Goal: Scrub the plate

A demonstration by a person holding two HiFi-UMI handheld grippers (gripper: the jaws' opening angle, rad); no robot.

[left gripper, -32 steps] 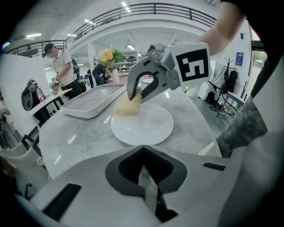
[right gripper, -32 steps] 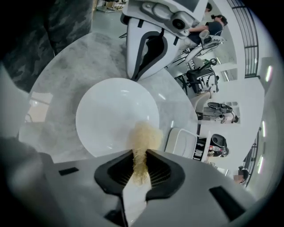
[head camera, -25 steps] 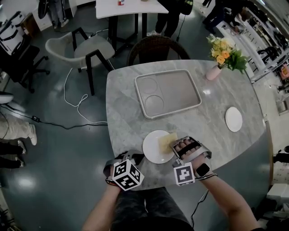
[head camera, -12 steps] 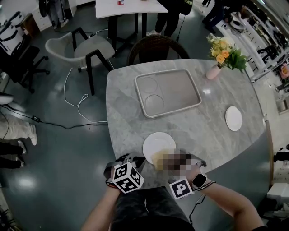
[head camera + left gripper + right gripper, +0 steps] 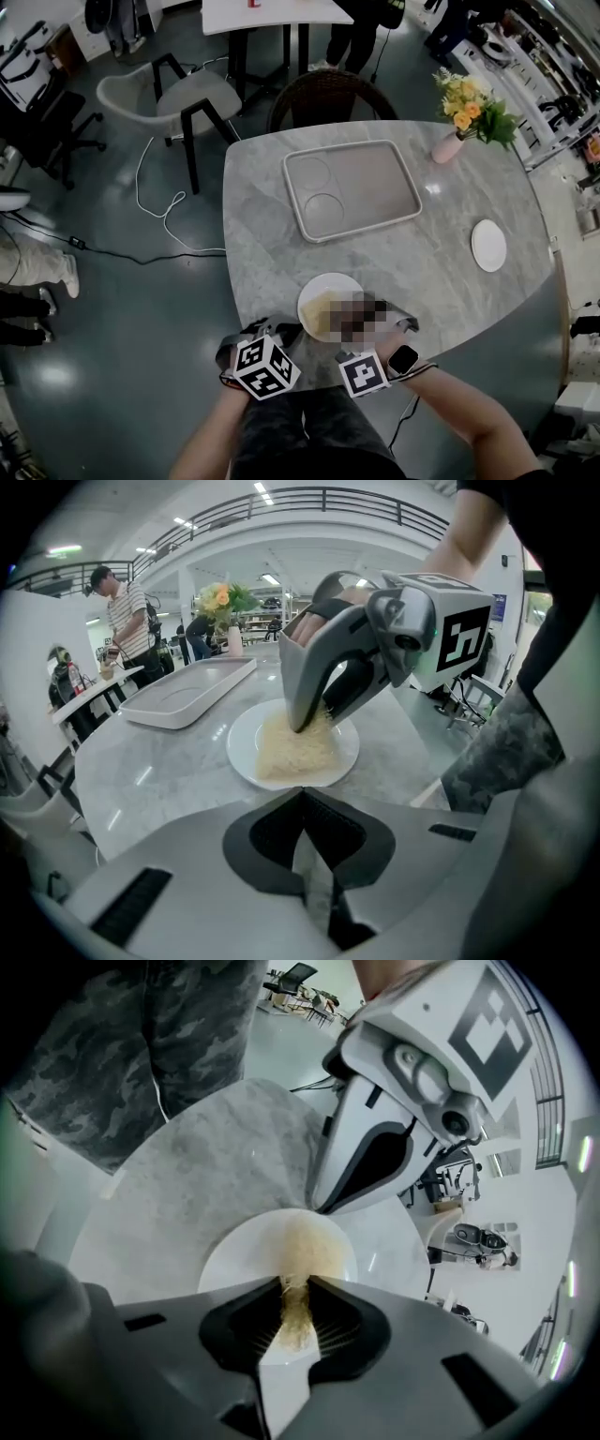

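White plate (image 5: 330, 281) lies at the marble surface's (image 5: 267, 239) near edge in the head view, a yellow sponge (image 5: 319, 316) on it. Left gripper view: left tool (image 5: 303, 799) closed, empty, beside the plate. Right gripper view: right tool (image 5: 294, 1283) grips the sponge against the plate.

No text, brand, number or sign can be read anywhere.

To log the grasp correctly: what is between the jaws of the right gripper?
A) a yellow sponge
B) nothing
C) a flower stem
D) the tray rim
A: the right gripper has its jaws shut on the yellow sponge, which rests on the white plate.
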